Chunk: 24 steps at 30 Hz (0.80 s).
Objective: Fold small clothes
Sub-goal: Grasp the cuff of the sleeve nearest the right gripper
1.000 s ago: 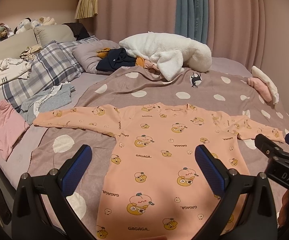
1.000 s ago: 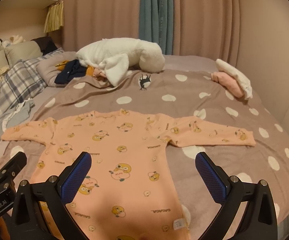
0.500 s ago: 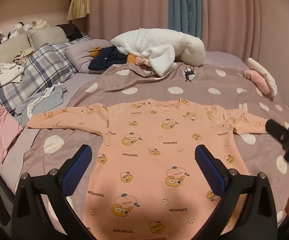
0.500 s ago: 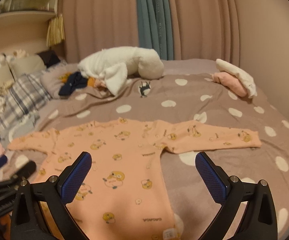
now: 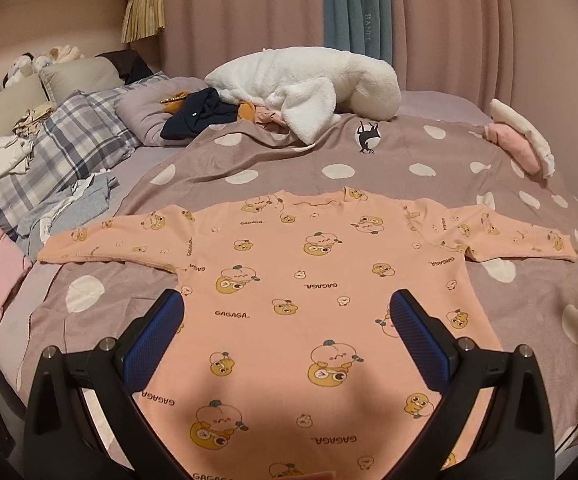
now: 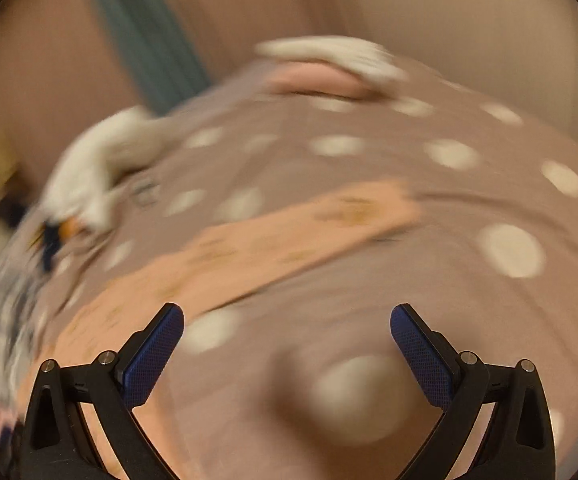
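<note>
The peach top [image 5: 321, 280] lies flat on the spotted blanket [image 5: 389, 152] across the middle of the left wrist frame, face up, both sleeves stretched out to the sides, hem toward the bottom edge. The left gripper [image 5: 287, 338] hangs over the lower body of it, jaws wide and empty. The right gripper [image 6: 287, 344] is wide and empty too; its view is badly smeared, but the right sleeve [image 6: 289, 236] runs slantwise through the centre of that frame with bare blanket under the jaws.

Looks like thin, soft knit, light and limp, so it should drape and wrinkle rather than hold a crease, and it may drag on the blanket instead of sliding. I'd pinch it at the cuffs [image 5: 557, 244], where the seam gives the fingers something firmer, and lay each sleeve in over the chest; a grab mid-panel would likely bunch it or catch the blanket as well
</note>
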Tool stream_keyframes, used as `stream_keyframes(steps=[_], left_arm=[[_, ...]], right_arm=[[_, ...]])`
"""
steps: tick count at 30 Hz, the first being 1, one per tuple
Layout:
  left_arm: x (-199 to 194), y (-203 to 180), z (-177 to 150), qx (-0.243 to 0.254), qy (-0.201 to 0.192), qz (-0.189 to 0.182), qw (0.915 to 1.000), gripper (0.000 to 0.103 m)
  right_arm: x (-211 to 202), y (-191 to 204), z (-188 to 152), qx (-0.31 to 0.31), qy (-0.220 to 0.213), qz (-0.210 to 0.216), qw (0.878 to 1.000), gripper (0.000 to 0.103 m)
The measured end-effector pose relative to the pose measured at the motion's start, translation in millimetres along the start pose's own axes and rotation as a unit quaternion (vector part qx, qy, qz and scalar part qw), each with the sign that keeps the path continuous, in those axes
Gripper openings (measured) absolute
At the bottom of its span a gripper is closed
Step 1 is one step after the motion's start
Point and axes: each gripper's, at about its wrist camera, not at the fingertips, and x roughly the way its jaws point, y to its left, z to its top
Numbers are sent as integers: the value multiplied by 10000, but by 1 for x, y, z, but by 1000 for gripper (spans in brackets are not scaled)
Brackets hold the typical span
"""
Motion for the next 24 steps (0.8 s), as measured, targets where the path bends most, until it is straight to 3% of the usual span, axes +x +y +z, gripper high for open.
stream_keyframes(steps=[4, 9, 10, 12, 15, 19, 22, 24], left_arm=[[7, -4, 0, 21, 31, -109, 9999, 103], [26, -12, 0, -10, 165, -47, 9999, 103], [28, -15, -1, 1, 201, -26, 9998, 103], [33, -21, -1, 53, 290, -65, 9995, 103], [34, -25, -2, 79, 309, -171, 9993, 103], [36, -28, -3, 221, 342, -175, 9990, 103], [38, -27, -4, 278, 363, -118, 9989, 103], [38, -26, -4, 262, 363, -147, 9989, 103]], right_arm=[[30, -57, 24, 611, 212, -47, 9979, 103], [62, -83, 30, 1529, 512, 963, 9822, 103], [71, -83, 29, 1735, 579, 1395, 9732, 103], [82, -79, 28, 1969, 672, 1759, 9622, 103], [88, -69, 28, 2066, 412, 1771, 9614, 97], [98, -53, 30, 1893, 730, 2198, 9542, 82], [104, -53, 34, 1912, 682, 1809, 9623, 72], [110, -58, 38, 2156, 581, 1710, 9596, 61]])
